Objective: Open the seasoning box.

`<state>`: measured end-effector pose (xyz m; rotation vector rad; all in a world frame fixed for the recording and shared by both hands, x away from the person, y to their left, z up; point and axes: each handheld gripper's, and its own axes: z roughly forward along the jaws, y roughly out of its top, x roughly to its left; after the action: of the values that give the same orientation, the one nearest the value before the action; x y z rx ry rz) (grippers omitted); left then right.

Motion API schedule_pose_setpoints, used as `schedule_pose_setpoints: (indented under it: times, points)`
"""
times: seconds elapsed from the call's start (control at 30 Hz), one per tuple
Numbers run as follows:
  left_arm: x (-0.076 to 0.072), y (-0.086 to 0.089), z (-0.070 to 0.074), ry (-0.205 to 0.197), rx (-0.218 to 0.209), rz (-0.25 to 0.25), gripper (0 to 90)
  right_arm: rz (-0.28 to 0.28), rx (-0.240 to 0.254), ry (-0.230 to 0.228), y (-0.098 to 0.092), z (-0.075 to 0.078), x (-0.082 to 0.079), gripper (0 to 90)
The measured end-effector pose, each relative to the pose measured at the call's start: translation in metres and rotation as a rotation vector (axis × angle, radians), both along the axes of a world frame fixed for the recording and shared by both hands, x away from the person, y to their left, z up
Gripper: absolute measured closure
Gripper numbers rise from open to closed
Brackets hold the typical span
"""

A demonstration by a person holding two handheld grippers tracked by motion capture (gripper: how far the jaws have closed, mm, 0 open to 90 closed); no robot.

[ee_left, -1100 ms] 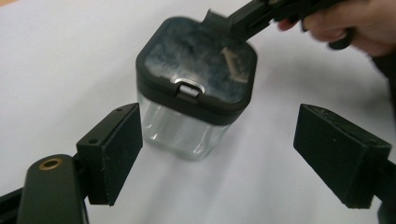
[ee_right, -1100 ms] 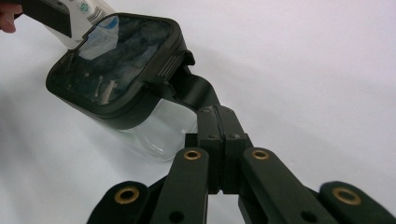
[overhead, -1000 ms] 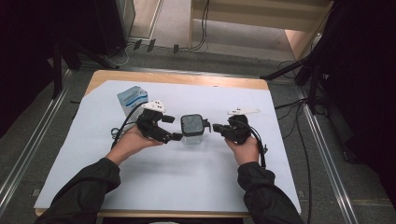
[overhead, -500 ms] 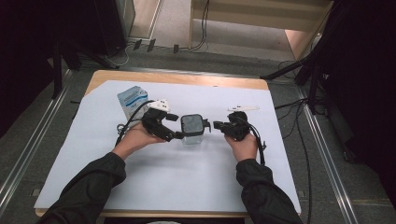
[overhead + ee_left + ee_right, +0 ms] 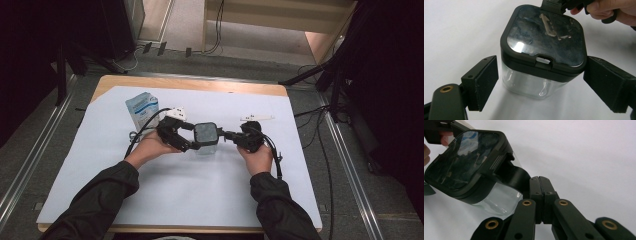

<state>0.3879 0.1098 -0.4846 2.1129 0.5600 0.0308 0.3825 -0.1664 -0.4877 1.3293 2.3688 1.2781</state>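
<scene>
A clear square container with a black lid stands on the white sheet mid-table. My left gripper comes at it from the left and is open. In the left gripper view the container sits between the two pads of the left gripper, the left pad apart from it and the right pad close by the lid's rim. My right gripper is shut, its tips against the lid's far side. In the right gripper view the closed right gripper meets a black flap of the lid.
A blue and white carton stands behind my left hand. A thin white strip lies behind my right hand. The white sheet covers the wooden table. Cables and dark stands ring the table.
My left gripper has slid a little to the right, so its open jaws now reach around the container. The right gripper and the container have stayed put.
</scene>
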Motion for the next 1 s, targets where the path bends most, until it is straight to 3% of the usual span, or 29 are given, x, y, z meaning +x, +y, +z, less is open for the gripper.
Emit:
schedule_pose_setpoints:
  times: [0.3, 0.6, 1.0]
  points:
    - [0.000, -0.008, -0.006, -0.004, 0.011, 0.018, 13.7, 0.001, -0.001, 0.003, -0.001, -0.001, -0.003, 90.0]
    - [-0.004, -0.007, -0.001, -0.029, 0.037, 0.023, 15.3, -0.001, -0.003, 0.001, -0.001, -0.001, -0.003, 90.0]
    - [-0.006, -0.003, 0.006, -0.030, 0.023, 0.032, 17.1, 0.000, 0.017, 0.008, -0.002, 0.000, -0.002, 90.0]
